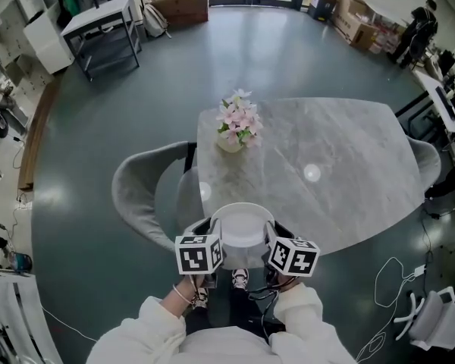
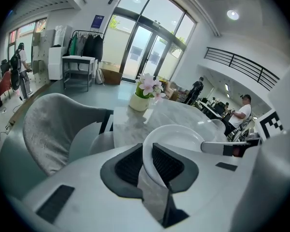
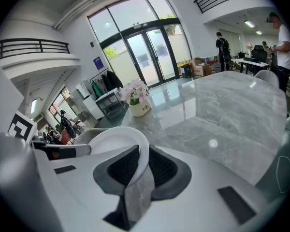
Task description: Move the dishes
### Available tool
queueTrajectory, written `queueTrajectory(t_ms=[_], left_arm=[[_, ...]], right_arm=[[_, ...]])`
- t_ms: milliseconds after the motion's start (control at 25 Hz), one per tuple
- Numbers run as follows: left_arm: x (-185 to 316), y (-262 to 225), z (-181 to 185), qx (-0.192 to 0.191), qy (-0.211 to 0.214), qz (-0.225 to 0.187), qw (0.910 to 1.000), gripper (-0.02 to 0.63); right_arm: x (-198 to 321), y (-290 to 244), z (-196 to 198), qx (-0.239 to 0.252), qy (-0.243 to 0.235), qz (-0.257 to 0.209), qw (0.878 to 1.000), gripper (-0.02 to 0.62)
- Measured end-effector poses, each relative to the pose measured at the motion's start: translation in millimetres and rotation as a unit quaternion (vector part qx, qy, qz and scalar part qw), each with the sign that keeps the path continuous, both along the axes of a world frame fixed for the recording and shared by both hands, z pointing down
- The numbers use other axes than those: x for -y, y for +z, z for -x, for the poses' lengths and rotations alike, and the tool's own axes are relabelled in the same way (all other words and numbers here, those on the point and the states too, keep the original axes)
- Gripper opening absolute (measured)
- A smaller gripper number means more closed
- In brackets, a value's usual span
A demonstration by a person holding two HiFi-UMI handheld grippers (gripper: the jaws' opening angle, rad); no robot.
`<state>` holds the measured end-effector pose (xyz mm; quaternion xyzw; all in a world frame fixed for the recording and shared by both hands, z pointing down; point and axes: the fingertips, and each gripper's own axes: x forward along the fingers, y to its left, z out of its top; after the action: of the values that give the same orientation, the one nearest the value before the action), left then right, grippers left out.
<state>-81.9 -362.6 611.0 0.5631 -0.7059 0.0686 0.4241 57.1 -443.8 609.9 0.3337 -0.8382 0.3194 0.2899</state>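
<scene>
white dish (image 1: pixel 243 221), grey marbled table (image 1: pixel 349 158), pink flowers (image 1: pixel 239 118)

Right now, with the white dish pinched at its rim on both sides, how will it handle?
The white dish looks like glazed ceramic: probably stiff, breakable if dropped. Its glossy rim may slip in the left hand-held gripper and right hand-held gripper, so hold both level.

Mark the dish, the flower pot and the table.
white round dish (image 1: pixel 243 223): head view, its centre
cream pot of pink flowers (image 1: pixel 228 145): head view, pot's side
grey marble table (image 1: pixel 341 150): head view, bare top
</scene>
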Motion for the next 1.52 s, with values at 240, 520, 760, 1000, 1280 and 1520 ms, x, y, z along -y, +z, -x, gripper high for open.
queueTrajectory(t_ms=[240,520,760,1000,1280,1520], left_arm=[[28,11,18,0.003,-0.005,0.008,0.9999,0.06],[63,28,39,0.005,-0.015,0.017,0.9997,0.06],[86,47,53,0.006,-0.032,0.027,0.9991,0.06],[102,60,69,0.011,-0.042,0.034,0.9985,0.06],[111,78,80,0.007,-0.049,0.042,0.9979,0.06],[117,91,84,0.007,-0.055,0.05,0.9972,0.06]], right_arm=[[30,12,19,-0.002,-0.005,0.009,1.0,0.118],[67,29,41,-0.006,-0.009,0.018,1.0,0.118],[92,47,56,-0.01,-0.014,0.023,1.0,0.118],[108,61,73,-0.005,-0.017,0.028,0.999,0.118],[121,78,86,-0.008,-0.03,0.032,0.999,0.118],[128,89,92,-0.012,-0.034,0.033,0.999,0.118]])
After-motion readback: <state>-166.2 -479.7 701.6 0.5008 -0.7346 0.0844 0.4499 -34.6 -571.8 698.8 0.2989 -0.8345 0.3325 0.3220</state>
